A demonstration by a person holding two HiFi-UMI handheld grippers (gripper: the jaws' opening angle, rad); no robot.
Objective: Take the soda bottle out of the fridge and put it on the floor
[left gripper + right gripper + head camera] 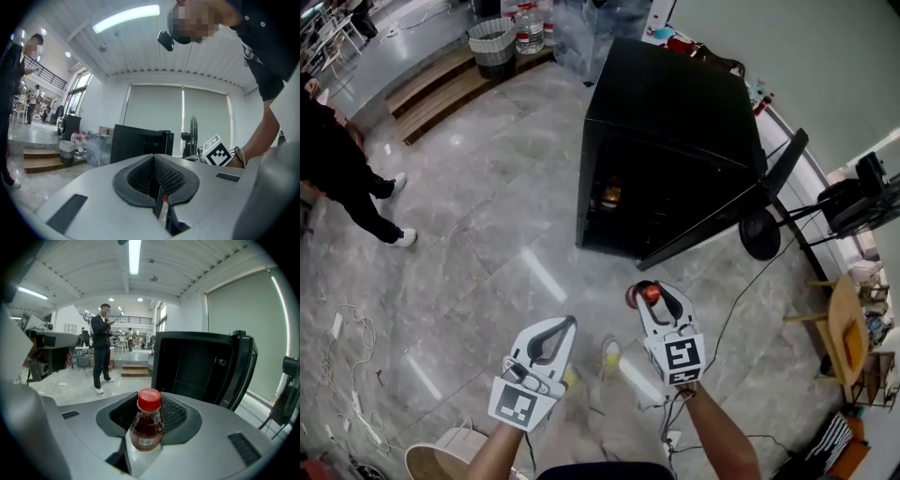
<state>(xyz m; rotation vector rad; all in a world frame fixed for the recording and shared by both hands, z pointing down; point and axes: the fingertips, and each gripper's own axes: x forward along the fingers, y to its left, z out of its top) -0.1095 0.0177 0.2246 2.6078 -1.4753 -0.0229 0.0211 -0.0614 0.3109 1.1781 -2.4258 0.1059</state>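
The black fridge (675, 159) is standing with its door open, its inside too dark to read. The right gripper (656, 289) is clamping the soda bottle (146, 423) upright between its jaws, hiding its lower half, outside the fridge. The left gripper (565, 324) is hanging closed, empty.

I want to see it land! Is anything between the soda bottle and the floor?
Nothing visible does. The right tongs hold the soda bottle above the grey floor, and the open fridge stands farther ahead.
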